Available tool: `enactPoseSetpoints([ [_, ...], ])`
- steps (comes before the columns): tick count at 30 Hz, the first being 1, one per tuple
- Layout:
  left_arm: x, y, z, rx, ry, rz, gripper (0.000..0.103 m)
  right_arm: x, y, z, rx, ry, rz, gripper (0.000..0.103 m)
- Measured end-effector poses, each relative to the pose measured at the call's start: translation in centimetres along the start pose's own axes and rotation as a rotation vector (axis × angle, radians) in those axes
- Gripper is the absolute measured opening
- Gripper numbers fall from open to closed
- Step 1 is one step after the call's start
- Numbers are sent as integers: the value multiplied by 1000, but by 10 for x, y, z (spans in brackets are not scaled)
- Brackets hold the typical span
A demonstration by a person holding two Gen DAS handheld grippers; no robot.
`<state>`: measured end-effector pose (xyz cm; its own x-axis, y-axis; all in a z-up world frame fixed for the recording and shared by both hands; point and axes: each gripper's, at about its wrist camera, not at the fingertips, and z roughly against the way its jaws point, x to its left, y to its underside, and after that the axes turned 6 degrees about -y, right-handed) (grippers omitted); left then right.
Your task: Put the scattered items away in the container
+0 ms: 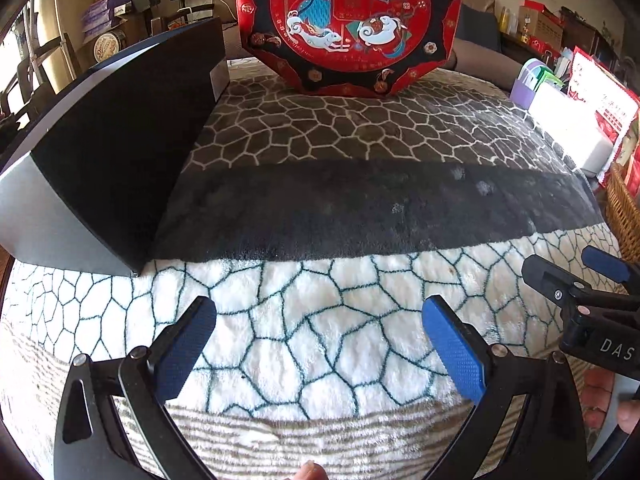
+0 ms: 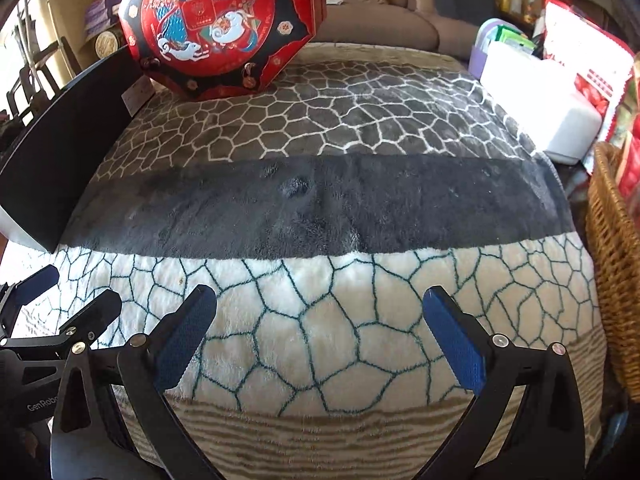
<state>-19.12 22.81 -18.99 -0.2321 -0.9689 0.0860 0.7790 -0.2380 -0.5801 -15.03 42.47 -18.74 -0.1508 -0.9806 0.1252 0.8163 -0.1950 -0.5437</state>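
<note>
My left gripper [image 1: 320,316] is open and empty, low over the white part of a patterned blanket [image 1: 344,200]. My right gripper [image 2: 320,308] is open and empty too, beside it; it shows at the right edge of the left wrist view [image 1: 576,280], and the left gripper shows at the left edge of the right wrist view [image 2: 64,292]. A red octagonal box [image 1: 348,24] with rabbit pictures stands tilted at the blanket's far edge, also in the right wrist view [image 2: 216,20]. A black box [image 1: 116,136] lies at the left, also in the right wrist view [image 2: 64,132]. No loose small items show on the blanket.
A white box [image 2: 536,100] and a purple organiser [image 2: 492,40] sit at the far right. A wicker basket [image 2: 616,248] stands at the right edge. A brown sofa [image 2: 384,12] lies behind. Shelves with boxes line the far left and right.
</note>
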Motion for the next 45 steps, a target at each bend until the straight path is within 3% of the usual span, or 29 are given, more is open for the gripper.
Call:
enactPoseSetpoints([
  [13, 3, -12, -28, 6, -13, 25, 103, -7, -5, -21, -13, -12, -20, 103],
  [25, 5, -12, -31, -6, -19, 25, 103, -1, -3, -28, -14, 41, 19, 103],
  [45, 5, -13, -32, -5, -17, 26, 103, -3, -2, -27, -14, 37, 19, 103],
])
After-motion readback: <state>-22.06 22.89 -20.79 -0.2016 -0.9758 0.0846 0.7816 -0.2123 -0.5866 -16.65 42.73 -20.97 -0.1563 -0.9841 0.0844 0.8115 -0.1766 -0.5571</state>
